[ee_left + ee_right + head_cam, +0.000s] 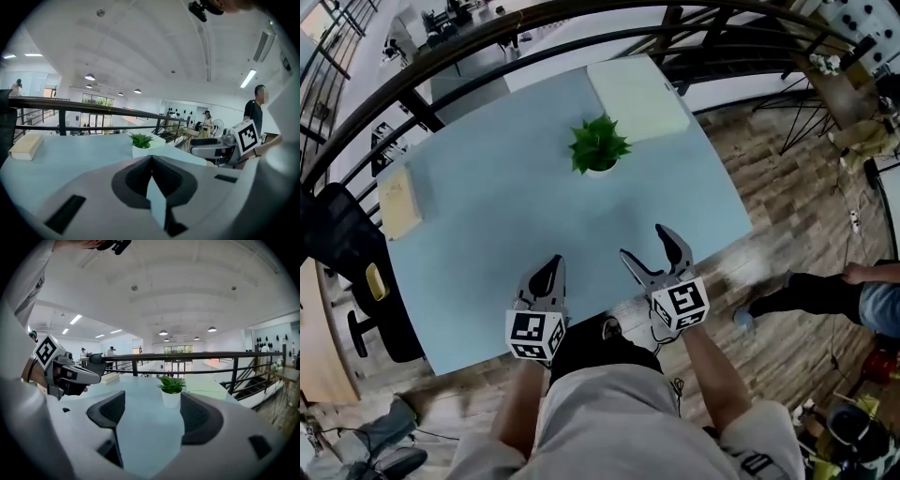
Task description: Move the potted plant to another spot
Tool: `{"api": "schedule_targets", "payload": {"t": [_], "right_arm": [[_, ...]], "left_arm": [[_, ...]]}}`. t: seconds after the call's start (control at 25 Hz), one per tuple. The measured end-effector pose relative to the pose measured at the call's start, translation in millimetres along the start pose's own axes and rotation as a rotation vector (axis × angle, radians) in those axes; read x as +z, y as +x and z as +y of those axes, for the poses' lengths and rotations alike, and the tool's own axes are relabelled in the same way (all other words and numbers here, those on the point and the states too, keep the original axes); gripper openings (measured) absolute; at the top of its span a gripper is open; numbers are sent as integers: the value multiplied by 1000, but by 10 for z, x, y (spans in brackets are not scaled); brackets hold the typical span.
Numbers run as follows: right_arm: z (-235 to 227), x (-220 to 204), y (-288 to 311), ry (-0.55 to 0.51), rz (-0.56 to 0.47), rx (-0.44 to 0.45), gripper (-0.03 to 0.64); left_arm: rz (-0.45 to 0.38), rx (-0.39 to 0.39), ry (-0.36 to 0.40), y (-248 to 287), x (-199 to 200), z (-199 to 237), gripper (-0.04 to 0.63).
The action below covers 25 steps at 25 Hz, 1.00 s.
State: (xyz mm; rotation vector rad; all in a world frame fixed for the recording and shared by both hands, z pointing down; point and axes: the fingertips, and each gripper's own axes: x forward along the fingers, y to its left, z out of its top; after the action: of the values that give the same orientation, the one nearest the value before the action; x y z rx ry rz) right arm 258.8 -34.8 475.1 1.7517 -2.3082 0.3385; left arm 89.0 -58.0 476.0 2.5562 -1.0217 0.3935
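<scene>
The potted plant (599,147) stands upright in a white pot on the light blue table (487,244), towards the table's far side and roughly midway across its width. Both tools are at the table's near edge, well apart from the plant and touching nothing. The left gripper (550,265) is over the near edge, left of centre; its own view shows the two jaws brought together along a single line, with nothing between them. The right gripper (643,240) is over the near edge, right of centre, with its jaws spread wide. The gap holds no object: in its own view only bare table surface shows between the pads, and the plant appears far ahead, framed by the opening but not within it. Two other items lie on the table: a pale green slab (637,97) at the far right corner, just beyond the plant, and a beige box (398,202) at the left edge. A dark railing (487,33) runs past the table's far side, and a black chair (342,253) stands off its left edge.
</scene>
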Motion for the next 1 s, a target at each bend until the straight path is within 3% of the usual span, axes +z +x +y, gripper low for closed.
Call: {"api": "schedule_targets", "payload": {"t": [0.16, 0.4, 1.0], "right_arm": [[-87, -52, 436, 4, 14, -21, 379], [-258, -145, 913, 17, 40, -21, 391], [-717, -467, 1905, 8, 109, 99, 427]], "left_arm": [[37, -14, 8, 234, -66, 283, 11], [95, 13, -40, 429, -247, 522, 11], [162, 210, -114, 884, -513, 875, 11]]}}
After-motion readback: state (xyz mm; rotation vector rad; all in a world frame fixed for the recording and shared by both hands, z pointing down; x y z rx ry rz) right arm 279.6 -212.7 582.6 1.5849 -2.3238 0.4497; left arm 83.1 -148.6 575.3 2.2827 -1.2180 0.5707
